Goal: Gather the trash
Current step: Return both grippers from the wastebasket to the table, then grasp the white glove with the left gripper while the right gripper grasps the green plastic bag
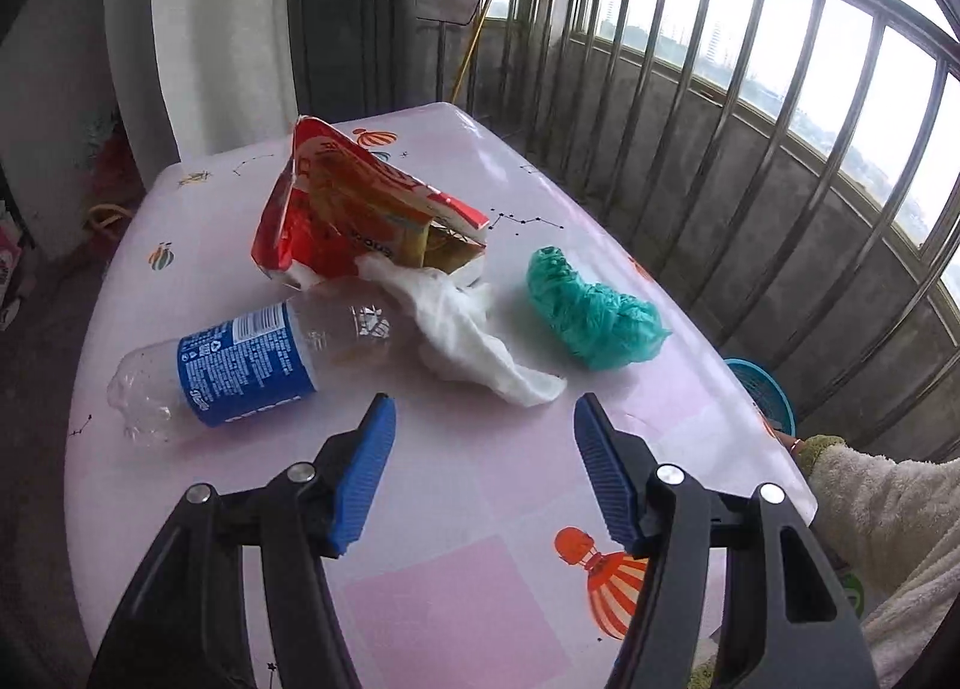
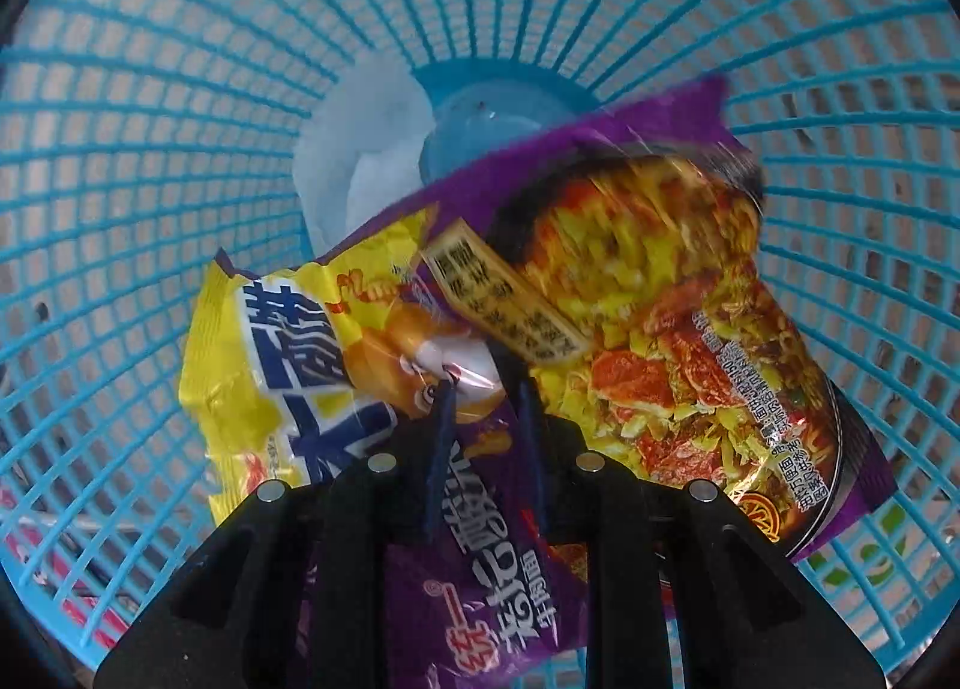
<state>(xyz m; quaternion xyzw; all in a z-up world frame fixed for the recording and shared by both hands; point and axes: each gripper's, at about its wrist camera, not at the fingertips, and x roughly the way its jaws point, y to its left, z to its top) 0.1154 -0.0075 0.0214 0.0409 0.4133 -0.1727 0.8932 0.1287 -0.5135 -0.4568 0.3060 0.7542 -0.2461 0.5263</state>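
The right gripper (image 2: 483,389) points down into a blue mesh wastebasket (image 2: 150,119). Its blue fingers (image 2: 441,437) are nearly closed, pinching a purple instant-noodle wrapper (image 2: 660,329) and, it seems, the edge of a yellow snack wrapper (image 2: 288,365) lying against it. Below them, near the basket's floor, sits something pale, perhaps a tissue (image 2: 354,161).

The left gripper (image 1: 483,431) hovers over a pink table (image 1: 456,599), jaws spread wide and holding nothing. Just beyond its tips lie a crumpled white tissue (image 1: 468,329), an empty clear bottle with a blue label (image 1: 240,365) on its side to the left, a torn red snack bag (image 1: 336,209) touching the tissue, and a wad of green plastic (image 1: 588,311) apart to the right. The basket's rim (image 1: 768,395) shows below the table's right edge.

Risks, as I judge them: thin film may cling to the right pads when released and ride back out of the basket. On the left, pulling the tissue could drag the red bag, and the round bottle may roll off the table if nudged.
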